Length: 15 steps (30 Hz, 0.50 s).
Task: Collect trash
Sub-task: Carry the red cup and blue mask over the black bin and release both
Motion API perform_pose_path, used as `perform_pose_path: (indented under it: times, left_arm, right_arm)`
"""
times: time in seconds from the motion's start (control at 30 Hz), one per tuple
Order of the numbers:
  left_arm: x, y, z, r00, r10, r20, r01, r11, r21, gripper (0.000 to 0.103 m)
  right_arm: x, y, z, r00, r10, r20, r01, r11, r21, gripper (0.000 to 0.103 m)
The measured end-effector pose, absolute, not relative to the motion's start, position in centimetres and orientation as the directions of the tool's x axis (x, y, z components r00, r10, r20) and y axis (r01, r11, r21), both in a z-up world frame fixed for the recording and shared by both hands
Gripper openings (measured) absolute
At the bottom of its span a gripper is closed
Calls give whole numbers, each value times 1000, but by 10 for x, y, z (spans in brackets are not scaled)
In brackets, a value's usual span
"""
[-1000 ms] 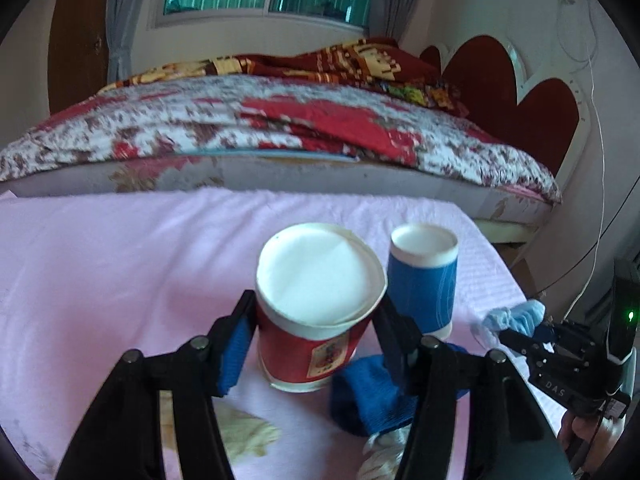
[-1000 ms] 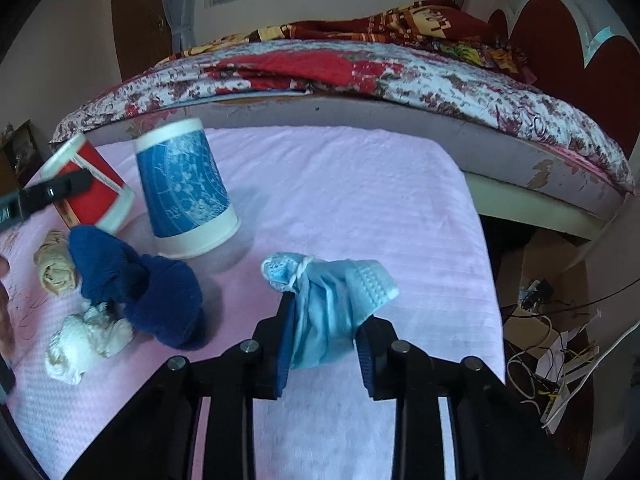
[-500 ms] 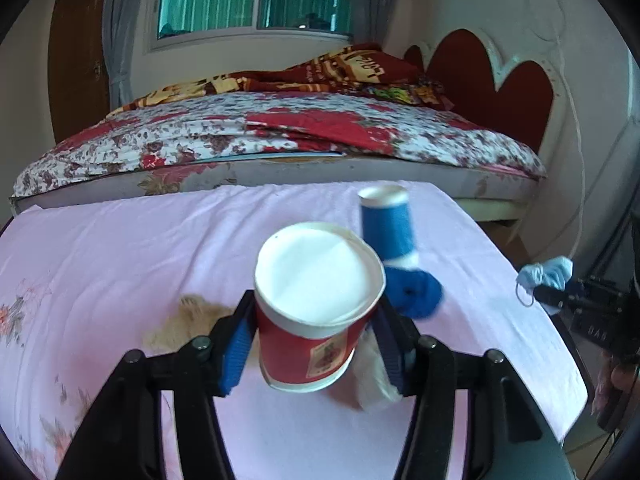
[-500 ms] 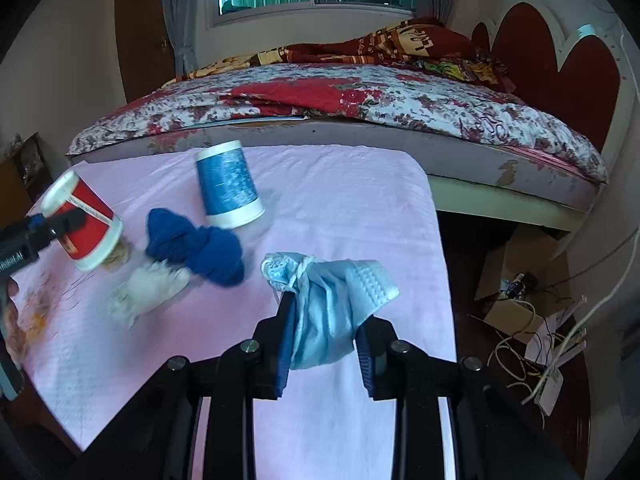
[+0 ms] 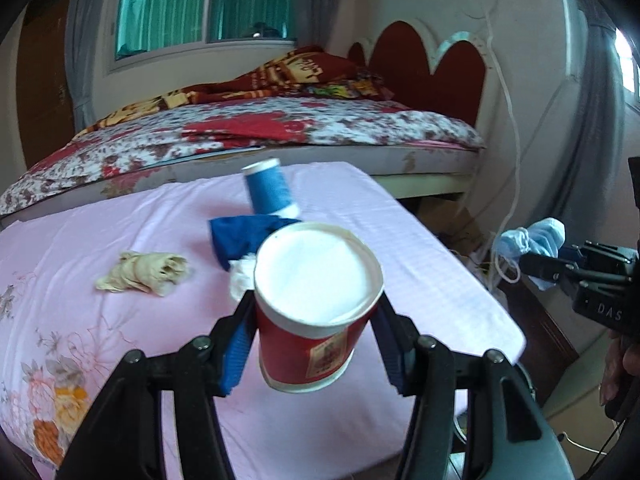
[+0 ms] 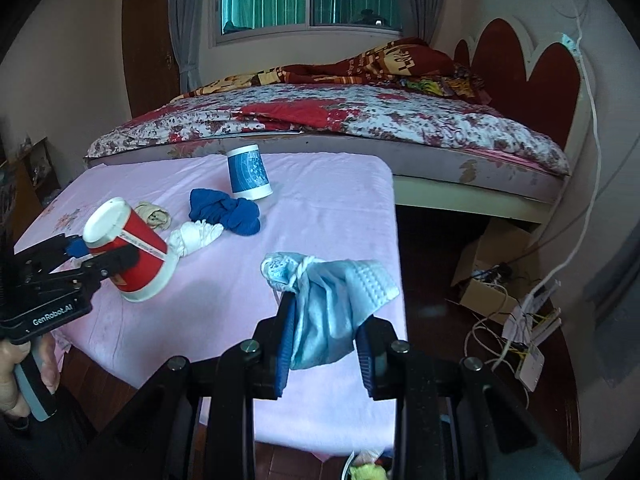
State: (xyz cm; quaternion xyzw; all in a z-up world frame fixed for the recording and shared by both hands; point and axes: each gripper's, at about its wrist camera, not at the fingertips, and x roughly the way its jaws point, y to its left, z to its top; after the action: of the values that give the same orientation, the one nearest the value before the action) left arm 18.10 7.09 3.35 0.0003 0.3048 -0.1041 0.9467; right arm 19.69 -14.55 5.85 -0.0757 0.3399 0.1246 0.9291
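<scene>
Unreadable from my station: small label (image 5: 326,356) on red cup (image 5: 312,320), too blurred. Yellow-green item (image 6: 366,472), cut by bottom edge. Blue cup (image 5: 269,192), motion-smeared.

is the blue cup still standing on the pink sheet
Yes, the blue cup stands upside down on the pink sheet, behind the dark blue cloth.

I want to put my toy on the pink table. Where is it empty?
The right half of the pink table is bare, from the blue cup to the near edge. The left middle is crowded: blue cloth, white wad, beige wad.
</scene>
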Motion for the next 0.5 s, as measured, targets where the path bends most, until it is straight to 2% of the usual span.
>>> perform_pose_path:
  times: [0.5]
  left_arm:
    - [135,-16,31,765,-281,-580,328,944,-25,57]
  right_arm:
    - [120,-219,55,762,133,-633,-196,980,-29,30]
